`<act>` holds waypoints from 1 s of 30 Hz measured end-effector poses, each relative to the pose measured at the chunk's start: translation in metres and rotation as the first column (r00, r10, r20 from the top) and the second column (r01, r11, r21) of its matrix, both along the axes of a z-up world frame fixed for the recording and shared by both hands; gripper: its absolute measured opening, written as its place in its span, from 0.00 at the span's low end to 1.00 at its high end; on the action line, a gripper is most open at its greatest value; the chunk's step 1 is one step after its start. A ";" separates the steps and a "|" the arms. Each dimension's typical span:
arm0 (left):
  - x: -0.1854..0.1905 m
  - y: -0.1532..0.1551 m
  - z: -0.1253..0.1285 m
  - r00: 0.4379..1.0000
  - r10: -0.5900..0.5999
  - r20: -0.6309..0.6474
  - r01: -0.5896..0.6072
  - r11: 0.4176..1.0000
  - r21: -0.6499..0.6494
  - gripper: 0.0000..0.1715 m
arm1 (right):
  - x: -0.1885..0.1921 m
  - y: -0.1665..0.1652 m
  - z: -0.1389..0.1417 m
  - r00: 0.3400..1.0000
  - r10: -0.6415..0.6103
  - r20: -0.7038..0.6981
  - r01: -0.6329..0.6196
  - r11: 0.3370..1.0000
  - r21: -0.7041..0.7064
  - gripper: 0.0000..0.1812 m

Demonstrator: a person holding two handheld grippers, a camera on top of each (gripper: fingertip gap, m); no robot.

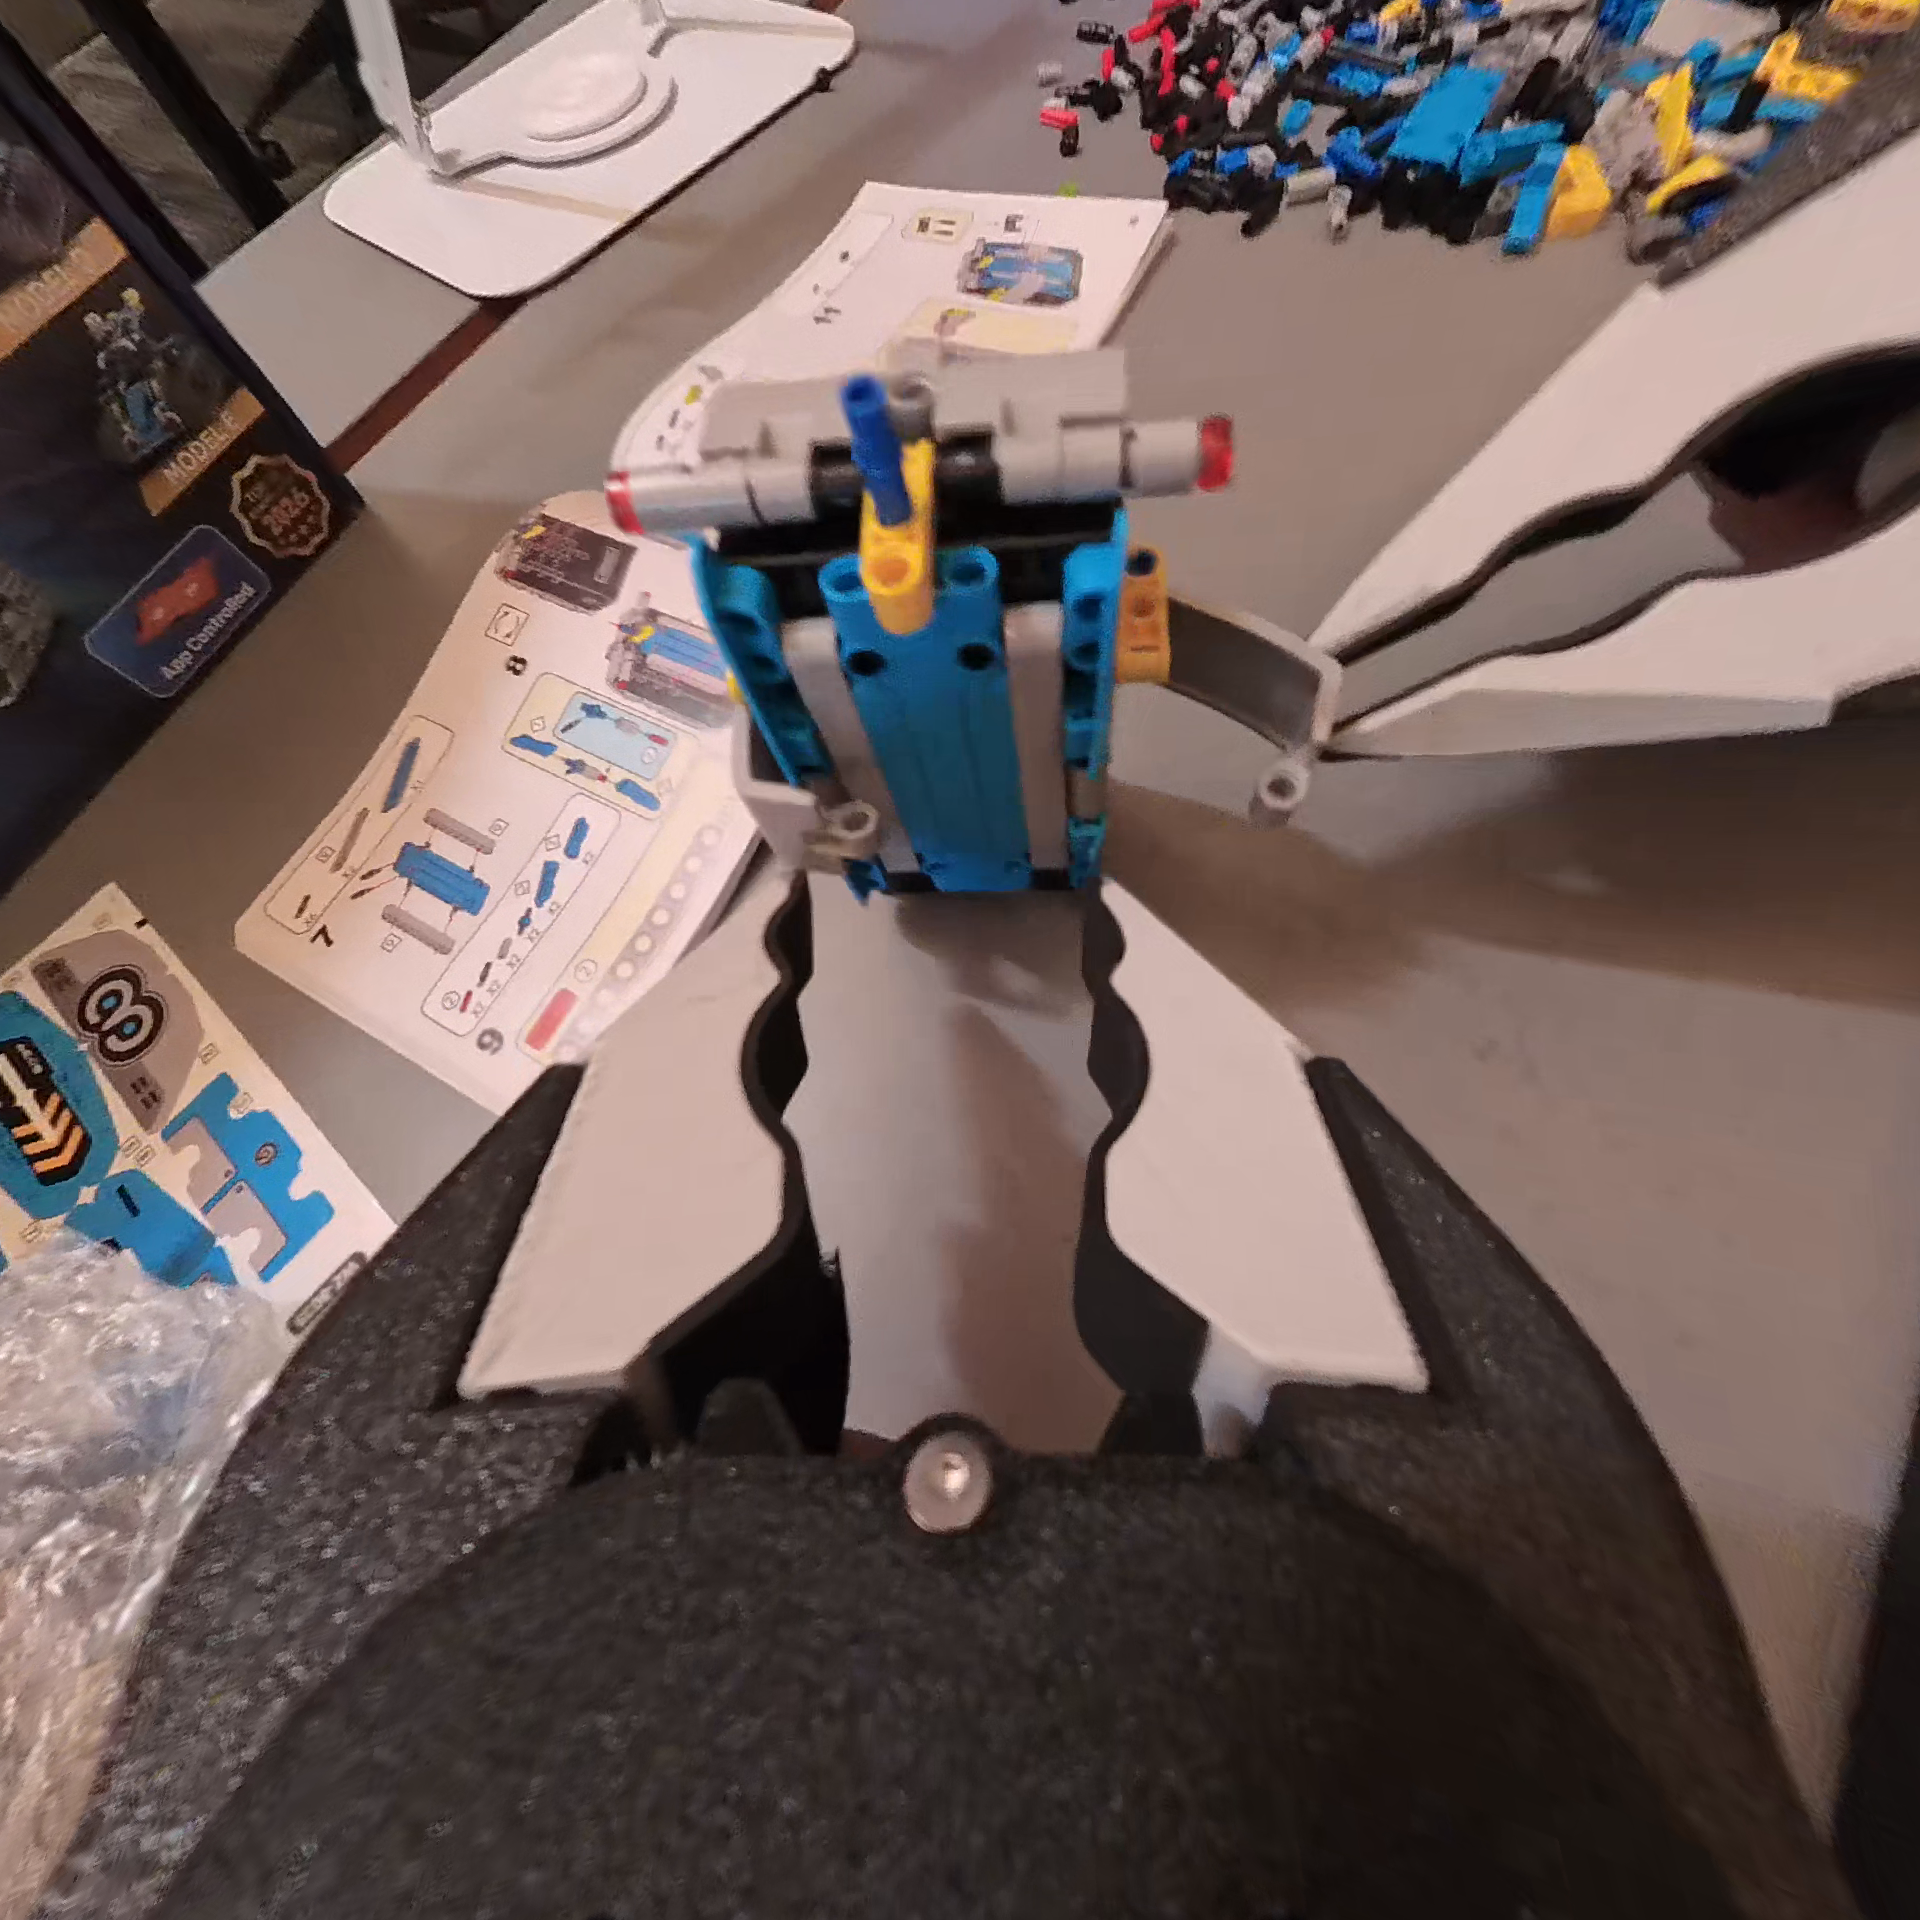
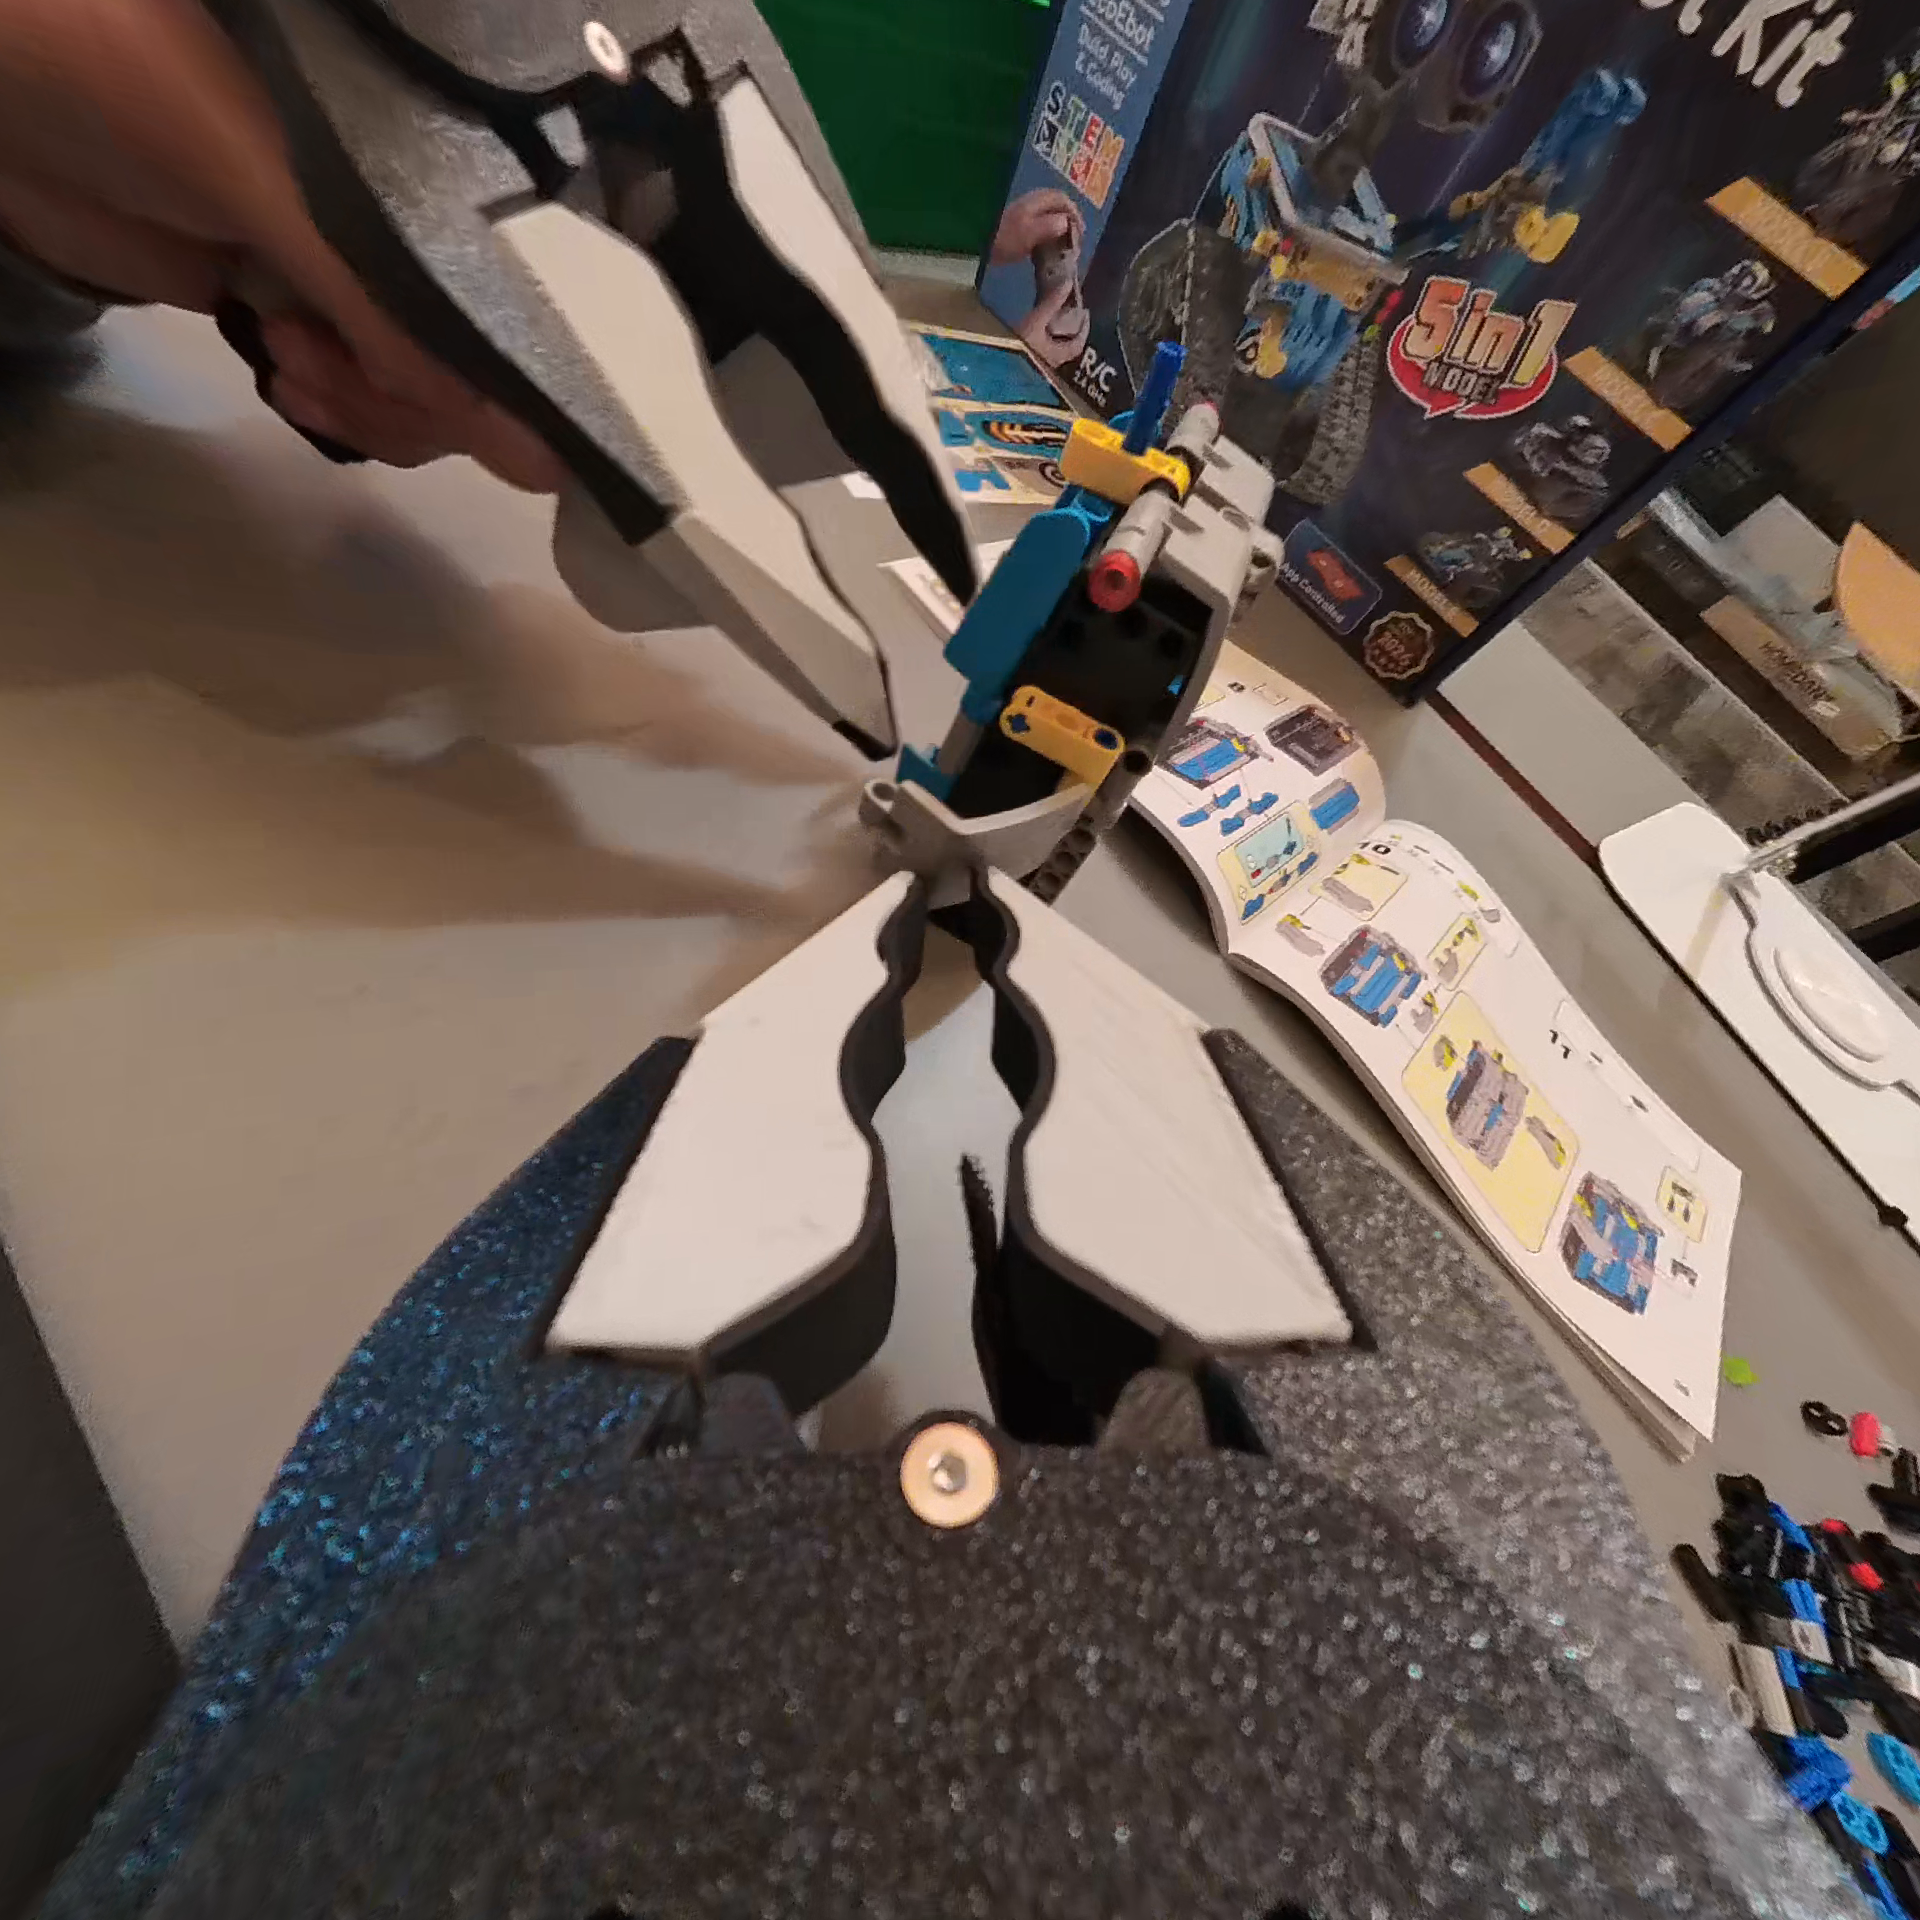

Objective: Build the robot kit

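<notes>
Left wrist view, left to right. A dark printed box stands at the table's far-left edge. In front of it lie a sticker sheet and, at the lower-left corner, crumpled clear plastic wrap. An open instruction booklet lies left of centre; a white flat stand base sits beyond it.

The left gripper is about half open, its fingertips pressed on the two lower sides of the blue-and-grey brick model. The model stands upright, tilted slightly left, with a grey cross-axle with red ends along its top and a blue pin projecting upward.

The right gripper enters from the right. Its jaws are almost together, pinching the curved grey panel on the model's lower right side. A heap of loose bricks lies at far right.

Bare grey table extends right of and below the model.

Right wrist view: a hand holds the left gripper at upper left. Bare table lies to the left; booklet and box crowd the right.
</notes>
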State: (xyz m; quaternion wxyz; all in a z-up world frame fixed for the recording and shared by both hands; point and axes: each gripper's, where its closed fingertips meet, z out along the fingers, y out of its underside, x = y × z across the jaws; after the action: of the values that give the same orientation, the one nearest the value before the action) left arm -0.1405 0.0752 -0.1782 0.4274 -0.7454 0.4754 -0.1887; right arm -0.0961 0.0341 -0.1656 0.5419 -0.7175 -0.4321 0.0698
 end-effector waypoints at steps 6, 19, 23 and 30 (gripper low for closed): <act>-0.013 0.003 0.007 0.997 -0.066 0.036 0.066 0.998 -0.017 0.51 | 0.002 -0.001 0.003 0.993 0.013 -0.114 -0.025 0.995 -0.097 0.19; 0.016 -0.015 0.001 0.922 -0.374 0.099 0.381 0.922 -0.064 0.63 | 0.007 0.022 -0.004 0.997 -0.018 -0.077 0.009 0.993 -0.120 0.28; 0.014 -0.026 0.001 0.926 -0.364 0.097 0.371 0.926 -0.067 0.64 | 0.004 0.023 -0.005 0.997 -0.026 -0.077 0.016 0.992 -0.128 0.23; 0.015 -0.040 0.000 0.938 -0.338 0.074 0.343 0.938 -0.059 0.65 | 0.005 0.034 -0.004 0.986 -0.142 -0.091 0.127 0.980 -0.152 0.21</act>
State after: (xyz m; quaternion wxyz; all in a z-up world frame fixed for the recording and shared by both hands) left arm -0.1259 0.0351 -0.1784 0.3762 -0.6604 0.5766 -0.2997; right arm -0.0914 0.0676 -0.1697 0.5127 -0.7783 -0.3481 0.1006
